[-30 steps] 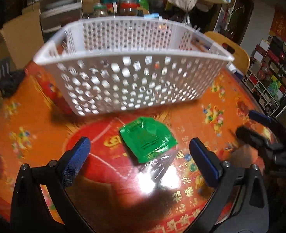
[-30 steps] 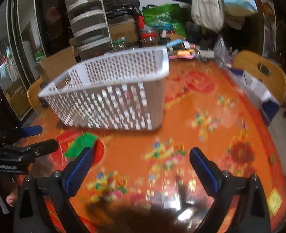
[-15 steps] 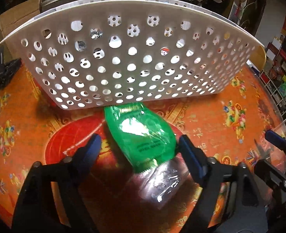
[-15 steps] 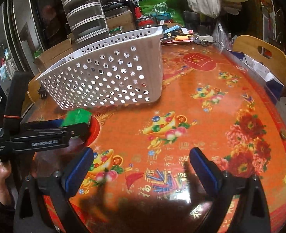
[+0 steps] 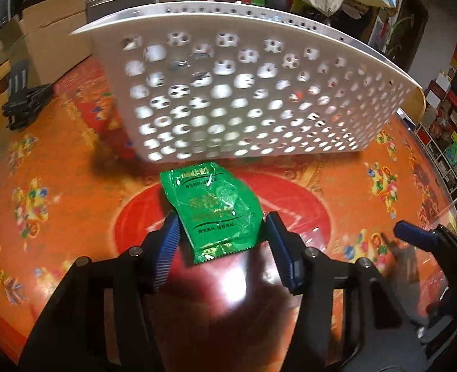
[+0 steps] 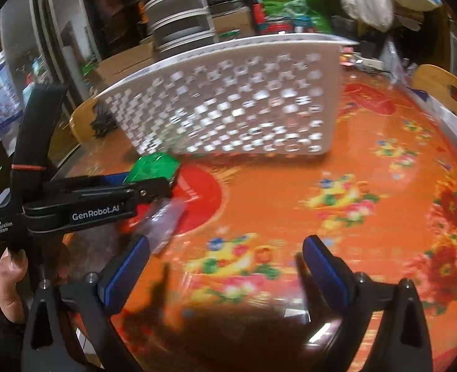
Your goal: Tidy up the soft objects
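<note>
A green foil snack packet (image 5: 214, 209) sits between the blue pads of my left gripper (image 5: 220, 228), which has closed in on its two sides and holds it in front of the white perforated basket (image 5: 253, 99). In the right wrist view the packet (image 6: 154, 167) shows at the left gripper's tip, next to the basket (image 6: 234, 105). A clear plastic wrapper (image 6: 163, 220) lies on the table under the left gripper. My right gripper (image 6: 225, 266) is open and empty over the orange tablecloth.
The round table (image 5: 42, 186) has an orange and red patterned glossy cover. A black clip-like object (image 5: 24, 102) lies at the far left. A wooden chair (image 6: 445, 86) stands at the right. Boxes, drawers and bags crowd behind the basket.
My left gripper has narrowed from wide open onto the green packet. The clear wrapper no longer shows between the fingers. The right gripper has shifted slightly and stays open.
</note>
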### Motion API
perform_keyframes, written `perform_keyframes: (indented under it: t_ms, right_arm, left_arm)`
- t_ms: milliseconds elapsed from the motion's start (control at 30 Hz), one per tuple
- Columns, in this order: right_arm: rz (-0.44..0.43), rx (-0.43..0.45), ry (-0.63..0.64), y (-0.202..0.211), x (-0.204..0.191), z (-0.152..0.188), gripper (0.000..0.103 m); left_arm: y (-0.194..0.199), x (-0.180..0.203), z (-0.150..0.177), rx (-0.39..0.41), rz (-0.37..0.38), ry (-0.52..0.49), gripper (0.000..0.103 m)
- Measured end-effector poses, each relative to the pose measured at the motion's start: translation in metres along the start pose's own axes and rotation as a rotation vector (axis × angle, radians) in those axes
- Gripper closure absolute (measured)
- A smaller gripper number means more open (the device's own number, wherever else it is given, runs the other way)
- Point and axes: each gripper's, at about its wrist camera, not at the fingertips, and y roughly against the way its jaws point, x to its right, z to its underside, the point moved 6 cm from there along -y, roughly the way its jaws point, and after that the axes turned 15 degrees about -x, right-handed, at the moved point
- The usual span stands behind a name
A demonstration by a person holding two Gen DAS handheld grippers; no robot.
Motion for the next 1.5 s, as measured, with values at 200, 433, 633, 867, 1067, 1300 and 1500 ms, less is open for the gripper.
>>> perform_keyframes:
  t_ms: [200,433,633,867,1067,1300,1500]
  right_arm:
    - [-0.007,-0.032,0.071,-0.020,-0.037,-0.005,0.004]
    - [0.028,-0.051,0.109,-0.033,-0.061,-0.011,0.029]
    - [0.062,-0.046,0.134,-0.039,-0.068,-0.015,0.070]
    - [0.023,-0.034,0.144,-0.033,-0.061,-0.009,0.073]
    - [-0.001,-0.020,0.143,-0.028,-0.053,-0.004,0.074]
    - [0.000,0.034,0.134,-0.005,-0.044,-0.001,0.075]
    - [0.027,0.115,0.137,0.033,-0.037,-0.006,0.075]
  left_arm:
    - [0.004,-0.037,0.007,0.007,0.007,0.043,0.050]
    - [0.005,-0.048,0.015,0.019,0.007,0.048,0.050]
    - [0.003,-0.041,0.016,0.025,0.015,0.040,0.050]
    - [0.004,-0.034,0.018,0.029,0.023,0.026,0.050]
    - [0.007,-0.026,0.017,0.038,0.022,0.011,0.050]
    - [0.028,-0.017,0.019,0.084,0.031,-0.014,0.054]
    - [0.042,-0.011,0.019,0.098,0.018,-0.051,0.080]
